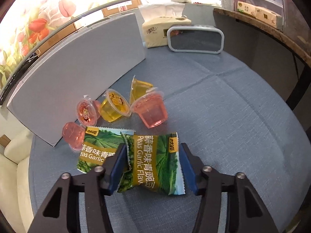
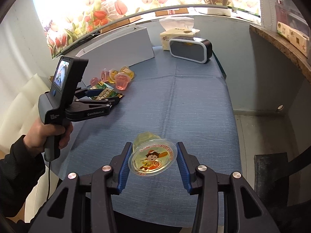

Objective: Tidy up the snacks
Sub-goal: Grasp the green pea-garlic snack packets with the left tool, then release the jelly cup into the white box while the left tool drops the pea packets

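Both grippers clamp snacks over the blue tabletop (image 2: 194, 101).
Left gripper (image 1: 152, 163) fingers pinch a crinkled green pea packet (image 1: 153, 161); right gripper (image 2: 152, 165) fingers squeeze a yellow jelly cup (image 2: 152, 160), cartoon lid facing the camera.

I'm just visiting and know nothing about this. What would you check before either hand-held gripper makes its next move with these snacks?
1. Hold of the left gripper on the pea packet: ok, both pads press its sides.
2. Hold of the right gripper on the yellow jelly cup: ok, the lid's rim sits between the pads.
3. Is the second pea packet free of the held one: cannot tell, they overlap.
4. The pink jelly cup behind the held packet: ok, apart from it.
5. The tablecloth ahead of the right gripper: ok, bare.
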Demonstrator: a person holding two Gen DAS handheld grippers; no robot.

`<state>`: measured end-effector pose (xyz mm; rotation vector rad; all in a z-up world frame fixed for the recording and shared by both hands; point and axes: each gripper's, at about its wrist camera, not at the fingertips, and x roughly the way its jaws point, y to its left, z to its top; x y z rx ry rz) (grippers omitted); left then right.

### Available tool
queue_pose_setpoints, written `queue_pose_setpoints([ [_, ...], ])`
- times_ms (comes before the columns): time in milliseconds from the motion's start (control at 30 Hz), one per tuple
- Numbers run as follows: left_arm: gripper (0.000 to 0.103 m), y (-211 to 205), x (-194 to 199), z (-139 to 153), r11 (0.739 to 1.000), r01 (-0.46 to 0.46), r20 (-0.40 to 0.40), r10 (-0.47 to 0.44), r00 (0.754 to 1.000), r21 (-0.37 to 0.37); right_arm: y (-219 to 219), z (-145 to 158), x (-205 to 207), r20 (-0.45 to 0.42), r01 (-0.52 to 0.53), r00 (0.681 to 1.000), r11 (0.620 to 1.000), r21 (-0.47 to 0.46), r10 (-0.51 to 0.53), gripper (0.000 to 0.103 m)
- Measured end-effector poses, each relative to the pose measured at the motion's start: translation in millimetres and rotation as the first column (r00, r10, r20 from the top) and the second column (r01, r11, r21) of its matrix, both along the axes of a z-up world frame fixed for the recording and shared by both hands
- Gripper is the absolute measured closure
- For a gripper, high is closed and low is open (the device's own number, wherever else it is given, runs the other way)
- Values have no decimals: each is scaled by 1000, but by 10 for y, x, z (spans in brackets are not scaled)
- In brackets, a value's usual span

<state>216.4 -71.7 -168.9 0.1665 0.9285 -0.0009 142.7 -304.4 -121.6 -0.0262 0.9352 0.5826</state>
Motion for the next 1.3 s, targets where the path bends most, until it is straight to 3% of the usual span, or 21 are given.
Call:
queue_pose_setpoints([
  [33,61,13,-32,28,1000,-7,1,7,1000,-2,8,5,-6,1,-3,1000,1000,1,3,55],
  [100,61,37,-43,68,999,10,-19,-11,1000,-42,12,9,-9,1,-4,1000,1000,5,4,55],
  [200,62,8,-70,64,1000,21,-20,-22,1000,-23,33,13,-16,3,-7,1000,1000,7,7,55],
  [300,63,9,-103,98,998,22,-10,-23,1000,-54,56,24,-23,3,-10,1000,1000,12,10,55],
  [700,63,210,-512,676,982,10,81,6,997,-189,283,161,12,33,-58,998,998,11,58,55],
  [1000,63,885,-622,1354,951,-74,157,126,980,-300,962,557,463,115,-157,982,987,31,153,55],
  [1300,62,1690,-86,1827,922,-139,202,223,954,-361,2004,1140,1292,209,-229,953,973,28,218,55],
])
